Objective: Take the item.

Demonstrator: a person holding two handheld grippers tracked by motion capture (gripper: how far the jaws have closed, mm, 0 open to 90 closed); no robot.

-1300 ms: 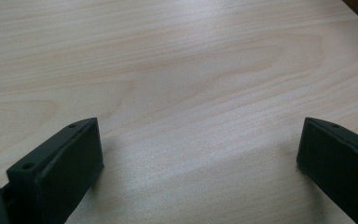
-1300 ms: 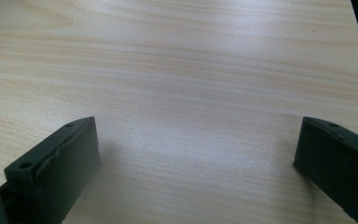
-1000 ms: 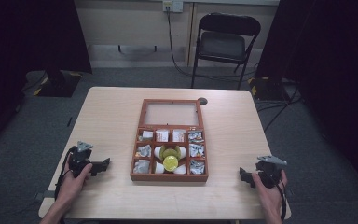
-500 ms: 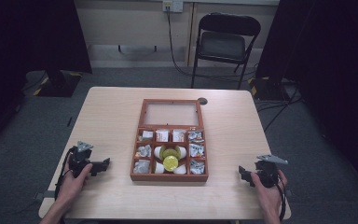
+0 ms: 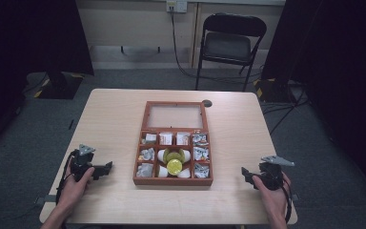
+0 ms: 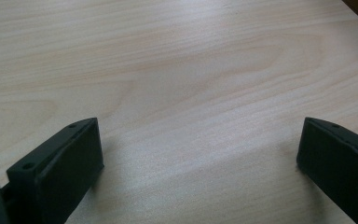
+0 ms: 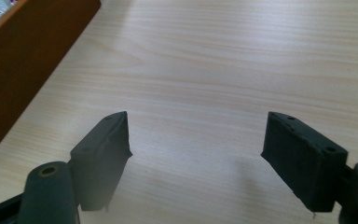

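**Both grippers released, resting on table either side of the box**

High view: left gripper (image 5: 106, 168) sits on the light wood table (image 5: 114, 119) near its front left corner, held by the left hand (image 5: 74, 183), jaws pointing right toward the wooden box (image 5: 174, 143). Right gripper (image 5: 246, 174) is near the front right corner in the right hand (image 5: 271, 195), jaws pointing left toward the box. Box sits mid-table, between the two grippers and apart from both. Its lid lies open to the far side; compartments hold small packets and a yellow round item (image 5: 174, 165) in the front centre cell. Folding chair (image 5: 231, 45) stands beyond the table.

Left gripper view: jaws spread wide, bare table between them, nothing held.

Right gripper view: jaws wide apart, empty, over bare wood. Box wall (image 7: 23, 60) at upper left, clear of the jaws.
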